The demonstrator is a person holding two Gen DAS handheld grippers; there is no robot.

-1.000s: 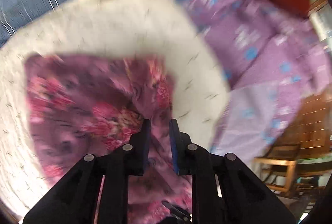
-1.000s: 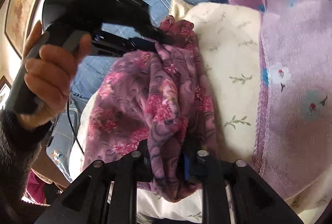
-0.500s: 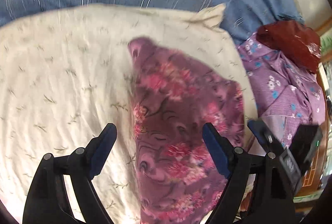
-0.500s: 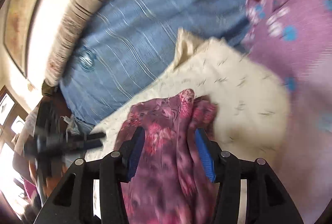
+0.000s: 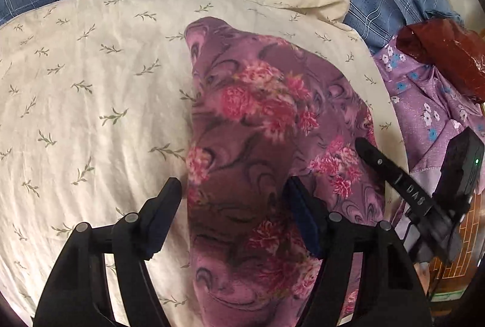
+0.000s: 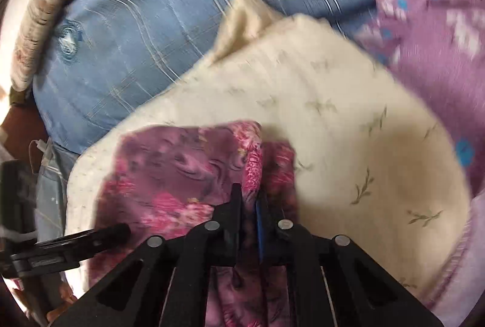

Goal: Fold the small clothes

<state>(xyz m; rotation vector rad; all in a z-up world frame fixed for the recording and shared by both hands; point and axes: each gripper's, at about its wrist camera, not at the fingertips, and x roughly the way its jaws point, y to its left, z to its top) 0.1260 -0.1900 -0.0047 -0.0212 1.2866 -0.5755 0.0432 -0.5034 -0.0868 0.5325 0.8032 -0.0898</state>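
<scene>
Left wrist view shows the purple floral garment [image 5: 260,151] lying on the cream leaf-print pillow [image 5: 91,102], its long axis running from the near edge up to a rounded far end; the left gripper [image 5: 233,196] hangs over its near part, jaws apart and closing without pressing the cloth. The only lettering, on the right gripper [image 5: 394,175] at the right, is too blurred to read. Right wrist view: the right gripper [image 6: 249,201] is clamped on a raised fold of that garment [image 6: 182,172]

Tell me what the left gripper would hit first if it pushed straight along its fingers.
Probably the floral purple garment lying on the cream pillow; the left gripper, closing, straddles its left edge. Depth is unclear.
</scene>
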